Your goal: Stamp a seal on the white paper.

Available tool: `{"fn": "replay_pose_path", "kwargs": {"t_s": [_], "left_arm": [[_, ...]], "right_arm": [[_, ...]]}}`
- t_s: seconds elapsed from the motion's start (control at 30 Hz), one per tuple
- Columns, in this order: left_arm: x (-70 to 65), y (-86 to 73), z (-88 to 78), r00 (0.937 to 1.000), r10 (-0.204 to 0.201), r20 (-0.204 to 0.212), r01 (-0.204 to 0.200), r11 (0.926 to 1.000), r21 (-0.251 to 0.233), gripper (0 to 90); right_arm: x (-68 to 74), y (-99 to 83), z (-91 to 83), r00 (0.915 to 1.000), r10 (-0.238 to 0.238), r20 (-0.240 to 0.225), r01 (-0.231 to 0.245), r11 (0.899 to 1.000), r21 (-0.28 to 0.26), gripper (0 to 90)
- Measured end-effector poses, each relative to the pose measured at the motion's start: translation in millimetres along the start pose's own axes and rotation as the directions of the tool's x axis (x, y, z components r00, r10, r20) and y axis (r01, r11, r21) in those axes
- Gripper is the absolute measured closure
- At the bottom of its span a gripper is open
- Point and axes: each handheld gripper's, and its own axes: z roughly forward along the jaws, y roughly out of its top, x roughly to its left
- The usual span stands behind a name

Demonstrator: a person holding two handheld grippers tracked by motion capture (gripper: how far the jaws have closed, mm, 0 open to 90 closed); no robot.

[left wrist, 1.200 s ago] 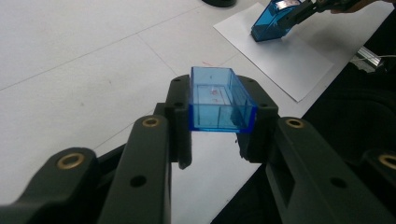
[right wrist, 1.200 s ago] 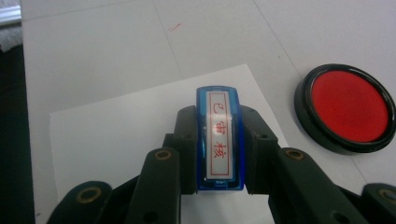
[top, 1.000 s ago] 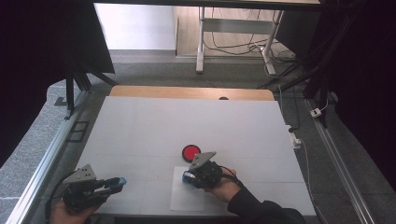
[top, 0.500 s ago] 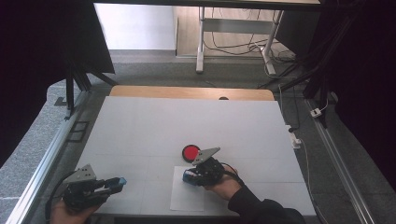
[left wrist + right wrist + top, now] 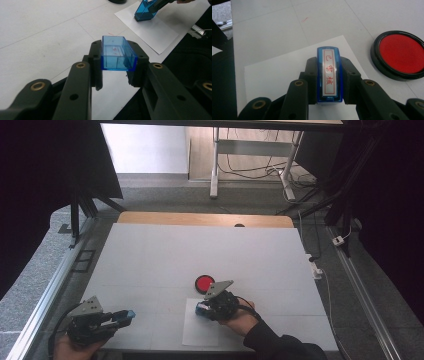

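Observation:
My left gripper (image 5: 126, 315) lies near the table's front left corner, shut on a clear blue plastic cap (image 5: 117, 53) whose open side faces up. My right gripper (image 5: 203, 309) is shut on a blue stamp (image 5: 329, 75) that bears a white label with red characters. The left gripper view has the stamp (image 5: 145, 12) standing with its lower end on a white sheet of paper (image 5: 156, 33). A round red ink pad (image 5: 204, 283) in a black case sits just beyond the sheet (image 5: 200, 335).
The white table (image 5: 200, 250) stretches far beyond the ink pad, with a wooden strip (image 5: 200, 219) along its back edge. Metal rails run down both sides. The person's right sleeve (image 5: 280, 347) crosses the front edge.

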Motion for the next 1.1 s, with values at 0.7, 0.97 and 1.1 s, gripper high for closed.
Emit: {"fn": "replay_pose_path", "kwargs": {"t_s": [0.7,0.97,1.1], "left_arm": [[0.6,-0.1,-0.4,1.0000,-0.004,0.002,0.004,1.0000,-0.004,68.6],[1.0,-0.1,-0.5,1.0000,-0.009,0.003,0.009,0.9999,-0.006,68.6],[1.8,-0.2,-0.8,0.9999,-0.014,0.009,0.014,0.9999,-0.009,68.6]], "right_arm": [[1.4,8.1,-19.8,0.9996,0.012,-0.026,-0.014,0.997,-0.076,70.6],[3.7,13.6,-34.6,0.9992,0.011,-0.039,-0.016,0.990,-0.137,70.6],[5.2,16.7,-42.1,0.9981,0.020,-0.057,-0.030,0.984,-0.176,70.6]]}}
